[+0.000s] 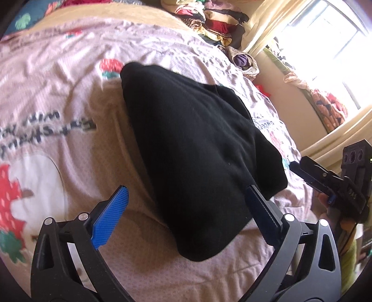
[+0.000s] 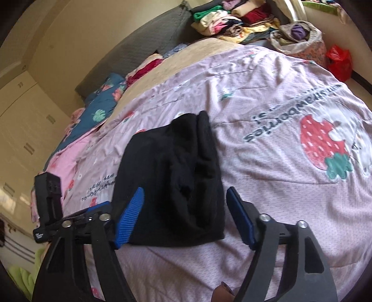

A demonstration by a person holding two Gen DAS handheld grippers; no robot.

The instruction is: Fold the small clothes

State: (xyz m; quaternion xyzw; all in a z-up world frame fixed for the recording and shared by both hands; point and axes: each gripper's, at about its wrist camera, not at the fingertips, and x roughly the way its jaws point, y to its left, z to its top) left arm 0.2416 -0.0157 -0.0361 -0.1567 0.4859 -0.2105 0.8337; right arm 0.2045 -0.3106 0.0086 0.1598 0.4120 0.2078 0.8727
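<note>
A black garment (image 1: 193,151) lies folded on the pink strawberry bedspread (image 1: 58,97). My left gripper (image 1: 186,209) is open, its blue pads either side of the garment's near end, a little above it. My right gripper (image 2: 186,216) is open too, its pads either side of the same garment (image 2: 174,181), which shows several stacked layers along its right edge. The right gripper shows at the right edge of the left wrist view (image 1: 330,183). The left gripper shows at the left of the right wrist view (image 2: 69,216).
A pile of folded clothes (image 2: 232,21) sits at the far end of the bed. A cloth bag (image 2: 300,39) and a red plastic bag (image 2: 339,60) stand beside it. Blue and pink bedding (image 2: 97,109) lies along the left. A bright window (image 1: 330,41) is at the right.
</note>
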